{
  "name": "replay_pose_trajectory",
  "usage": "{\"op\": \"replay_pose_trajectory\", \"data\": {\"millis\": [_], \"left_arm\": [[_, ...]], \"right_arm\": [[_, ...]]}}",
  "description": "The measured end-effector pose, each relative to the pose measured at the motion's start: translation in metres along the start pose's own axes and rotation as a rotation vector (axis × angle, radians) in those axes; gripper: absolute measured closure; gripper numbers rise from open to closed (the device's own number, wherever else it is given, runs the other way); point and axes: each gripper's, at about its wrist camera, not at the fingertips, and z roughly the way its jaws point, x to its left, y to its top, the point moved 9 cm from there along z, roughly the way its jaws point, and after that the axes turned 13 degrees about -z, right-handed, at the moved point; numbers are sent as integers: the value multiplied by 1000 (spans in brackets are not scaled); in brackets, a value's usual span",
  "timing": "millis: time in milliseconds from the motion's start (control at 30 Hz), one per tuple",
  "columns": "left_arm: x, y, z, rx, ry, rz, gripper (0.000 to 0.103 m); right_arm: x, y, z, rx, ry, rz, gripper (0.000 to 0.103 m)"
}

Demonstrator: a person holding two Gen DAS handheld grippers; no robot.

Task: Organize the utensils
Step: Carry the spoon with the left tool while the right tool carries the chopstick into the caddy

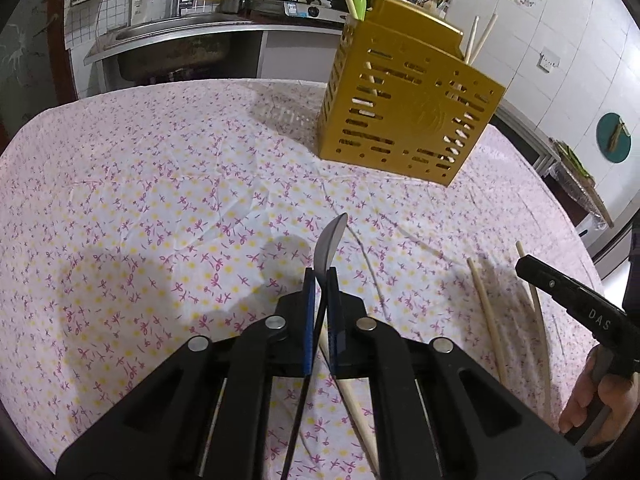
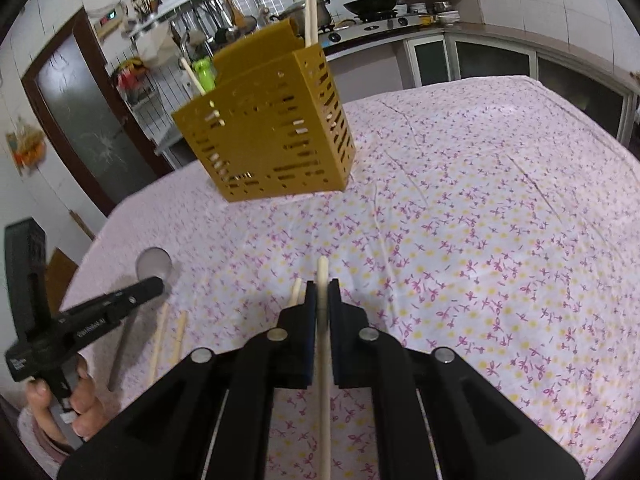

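Observation:
My left gripper point(image 1: 320, 276) is shut on a metal spoon point(image 1: 330, 236), bowl edge-on and pointing forward, held above the flowered tablecloth. In the right wrist view the spoon point(image 2: 154, 264) shows at the left, in the left gripper point(image 2: 154, 282). My right gripper point(image 2: 322, 288) is shut on a wooden chopstick point(image 2: 322, 276), which runs back under it. It appears in the left wrist view point(image 1: 528, 266) at the right edge. The gold slotted utensil holder point(image 1: 404, 108) stands at the far side and holds chopsticks point(image 1: 478, 38); it also shows in the right wrist view point(image 2: 264, 136).
Loose chopsticks point(image 1: 486, 308) lie on the cloth at the right, another point(image 1: 356, 408) under my left gripper, and several point(image 2: 168, 340) in the right wrist view. The table point(image 1: 160, 160) carries a flowered cloth. Sink, stove and shelves stand behind it.

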Motion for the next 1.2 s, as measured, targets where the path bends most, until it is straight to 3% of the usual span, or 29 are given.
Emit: {"op": "replay_pose_trajectory", "data": {"millis": [300,767,967,1200], "left_arm": [[-5,3,-16,-25,-52,-21,99],[-26,26,-71,-157,-205,-21,99],[-48,46,-92,-209,-291,-11,99],[-77,65,-107,-263,-335,44,99]], "right_arm": [[-1,18,-18,-123,-20,-5,97],[15,50,-67,-296,-56,-121,97],[17,72,-85,-369,-65,-137,97],[21,103,-101,-434,-83,-182,97]]}}
